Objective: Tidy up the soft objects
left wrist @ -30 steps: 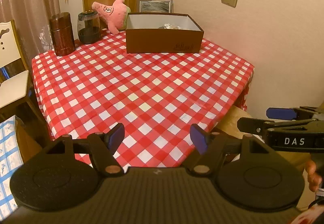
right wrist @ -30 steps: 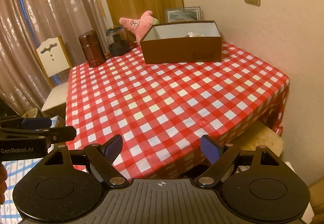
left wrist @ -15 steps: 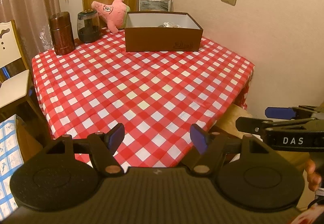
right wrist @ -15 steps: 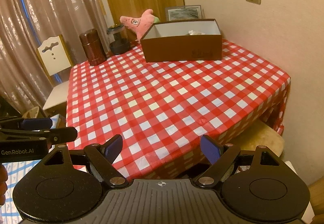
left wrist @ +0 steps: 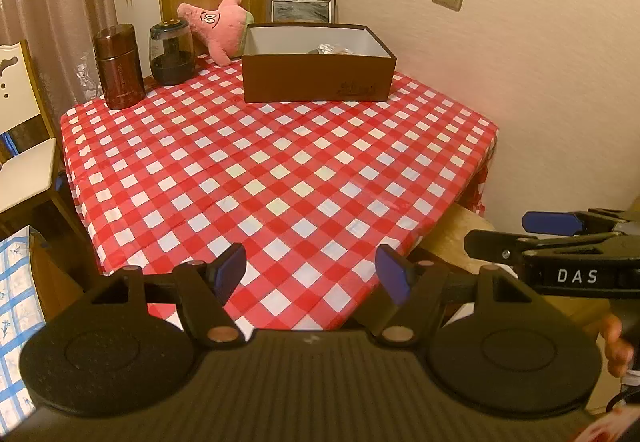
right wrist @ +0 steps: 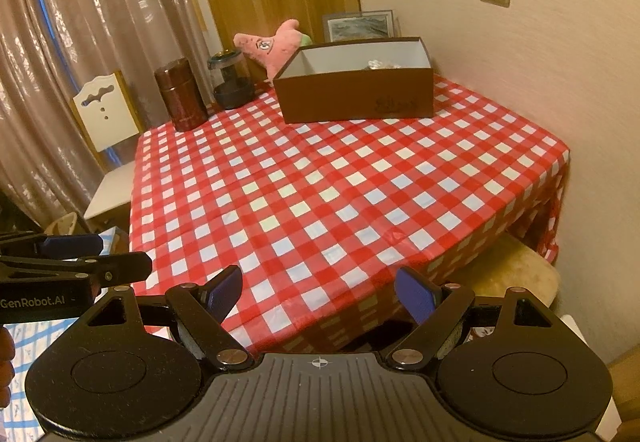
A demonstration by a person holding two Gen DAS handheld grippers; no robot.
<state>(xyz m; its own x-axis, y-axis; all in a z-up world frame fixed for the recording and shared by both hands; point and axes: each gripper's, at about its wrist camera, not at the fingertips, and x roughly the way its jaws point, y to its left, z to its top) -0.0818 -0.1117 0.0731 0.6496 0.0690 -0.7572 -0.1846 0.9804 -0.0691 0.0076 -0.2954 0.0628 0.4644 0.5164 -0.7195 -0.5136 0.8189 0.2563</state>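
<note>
A pink star-shaped plush toy (left wrist: pixel 218 27) (right wrist: pixel 276 44) leans at the far back of the red-checked table (left wrist: pixel 280 162) (right wrist: pixel 340 182), left of an open brown box (left wrist: pixel 318 72) (right wrist: pixel 356 90). Something small and pale (left wrist: pixel 330 49) lies inside the box. My left gripper (left wrist: pixel 312 272) hovers open over the table's near edge, nothing between its blue pads. My right gripper (right wrist: pixel 320 292) is open too, beside the left one and just as far from the toy. Each gripper shows in the other's view: right gripper (left wrist: pixel 540 230), left gripper (right wrist: pixel 80 254).
A dark red canister (left wrist: pixel 119 72) and a dark glass jar (left wrist: pixel 172 54) stand at the table's back left. A white chair (left wrist: pixel 24 146) is on the left, a round stool (right wrist: pixel 508 274) under the near right corner. The wall runs along the right.
</note>
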